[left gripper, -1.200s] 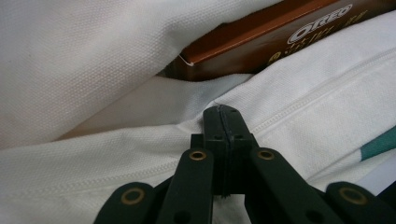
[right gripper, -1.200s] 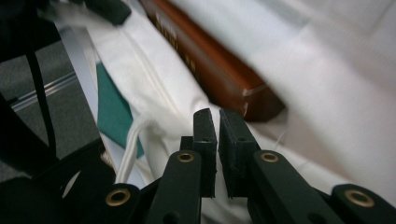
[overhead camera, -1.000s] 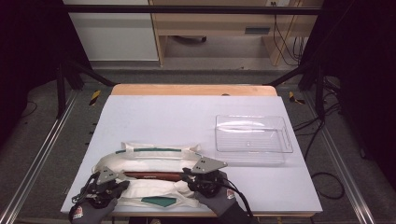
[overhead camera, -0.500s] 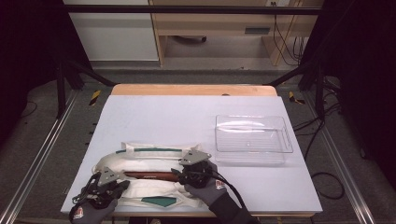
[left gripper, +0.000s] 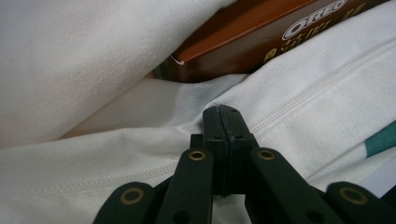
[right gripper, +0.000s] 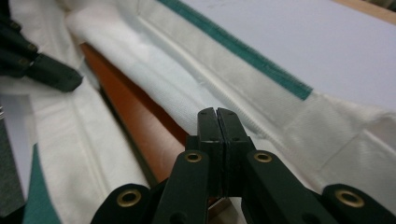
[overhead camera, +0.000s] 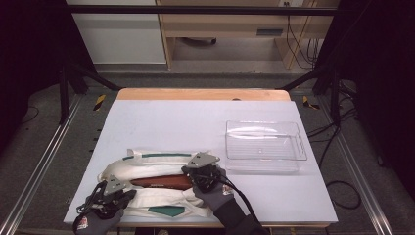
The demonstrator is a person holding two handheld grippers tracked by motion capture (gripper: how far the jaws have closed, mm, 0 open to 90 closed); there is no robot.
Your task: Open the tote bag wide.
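both grippers pinch the white bag's [overhead camera: 161, 198] rim, left gripper [left gripper: 223, 122] below the brown box [left gripper: 261, 37], right gripper [right gripper: 216, 122] just closed above it.

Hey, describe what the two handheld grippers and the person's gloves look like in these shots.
Each gripper, left and right, is black, topped by a grey three-cornered plate. In the gripper views, the two black jaws show brass-ringed pivot holes on their linkage arms. A black cable trails from the right one. The person wears grey gloves with dark sleeves; the left glove carries a small red marking.

A white cloth bag [overhead camera: 156, 169] with teal trim holds a brown Oreo box [left gripper: 261, 37] on the pale lilac table [overhead camera: 195, 122].
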